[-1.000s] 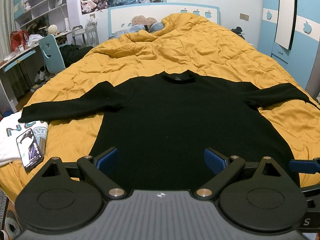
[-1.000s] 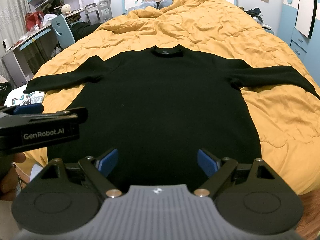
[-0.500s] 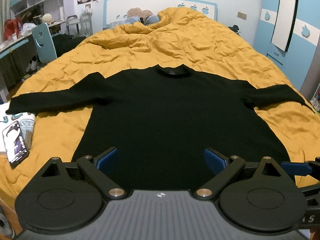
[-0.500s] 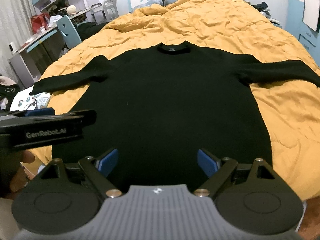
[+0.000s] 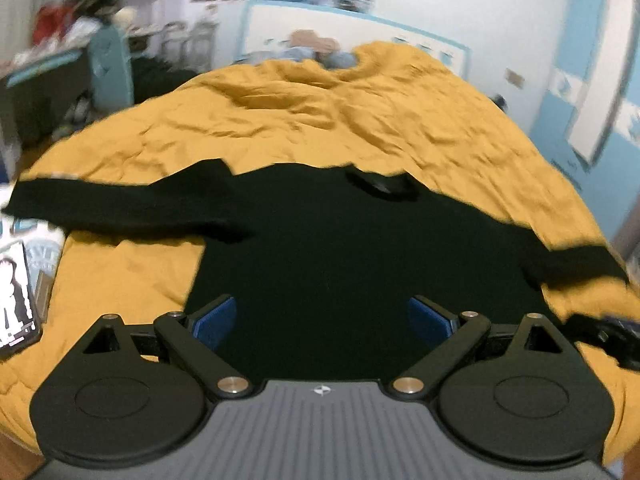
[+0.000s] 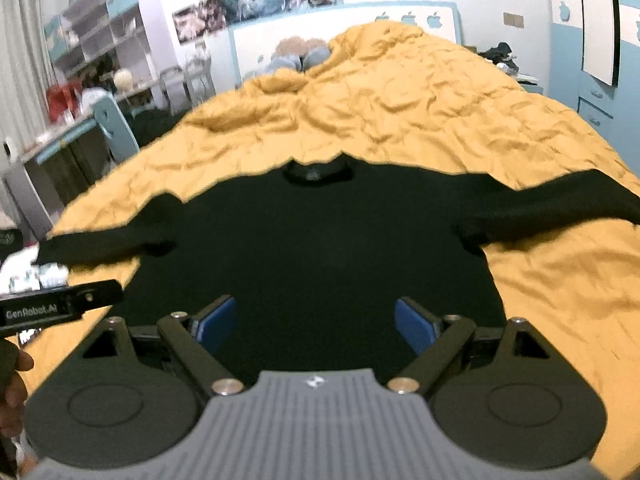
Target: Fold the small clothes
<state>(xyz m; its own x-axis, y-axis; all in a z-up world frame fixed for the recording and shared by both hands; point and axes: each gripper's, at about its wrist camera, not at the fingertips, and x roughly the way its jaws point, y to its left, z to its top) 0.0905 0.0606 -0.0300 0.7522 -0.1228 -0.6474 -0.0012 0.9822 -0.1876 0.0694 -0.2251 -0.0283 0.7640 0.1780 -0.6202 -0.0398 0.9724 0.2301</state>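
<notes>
A black long-sleeved sweater point(image 5: 340, 248) lies flat on the yellow quilt point(image 5: 320, 112), collar far, both sleeves spread sideways. It also shows in the right wrist view point(image 6: 316, 240). My left gripper point(image 5: 322, 318) is open and empty above the sweater's lower hem. My right gripper point(image 6: 316, 320) is open and empty above the hem too. The left gripper's body point(image 6: 60, 308) shows at the left edge of the right wrist view. The right gripper's finger point(image 5: 612, 334) shows at the right edge of the left wrist view.
A phone point(image 5: 16, 296) lies on a white printed garment point(image 5: 44, 248) at the bed's left front corner. A desk, blue chair point(image 6: 114, 124) and shelves stand left of the bed. A blue wardrobe point(image 6: 592, 40) stands at the right. Pillows lie at the headboard.
Both grippers have swung and tilted, blurring the views; the left view has turned right, the right view has lifted. Both stay open. The sweater has not moved.
</notes>
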